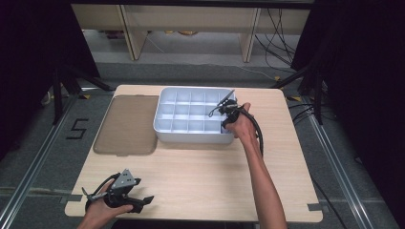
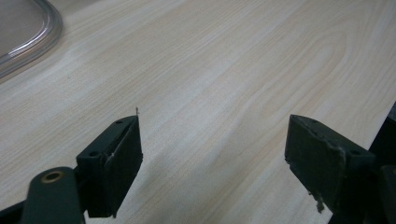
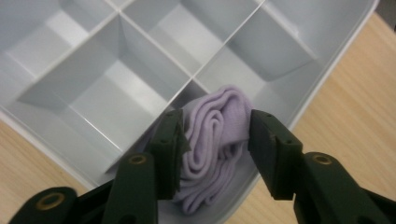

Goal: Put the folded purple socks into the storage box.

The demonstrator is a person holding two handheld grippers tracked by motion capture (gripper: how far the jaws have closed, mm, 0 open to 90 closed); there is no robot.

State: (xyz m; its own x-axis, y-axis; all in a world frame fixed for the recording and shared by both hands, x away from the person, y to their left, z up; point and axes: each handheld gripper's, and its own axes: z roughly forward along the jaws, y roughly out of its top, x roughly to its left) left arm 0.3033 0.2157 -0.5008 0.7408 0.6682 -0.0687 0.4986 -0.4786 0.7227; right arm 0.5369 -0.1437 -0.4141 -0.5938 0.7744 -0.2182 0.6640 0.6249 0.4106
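A white compartment tray (image 1: pixel 191 137) stands at the back middle of the wooden table (image 1: pixel 200 176). My right gripper (image 1: pixel 224 118) reaches down into the tray's near right corner compartment. In the right gripper view its jaws (image 3: pixel 217 122) press on both sides of a rolled lilac sock (image 3: pixel 210 158), which sits in that corner cell of the tray (image 3: pixel 116 79). My left gripper (image 1: pixel 144 202) rests low at the table's front left, held by a hand. Its jaws (image 2: pixel 212 140) stand wide apart over bare wood with nothing between them.
A translucent brownish lid (image 1: pixel 126 124) lies flat just left of the tray; its rounded corner (image 2: pixel 23 37) is visible in the left gripper view. The other tray compartments in sight hold nothing. Cables trail on the floor behind the table.
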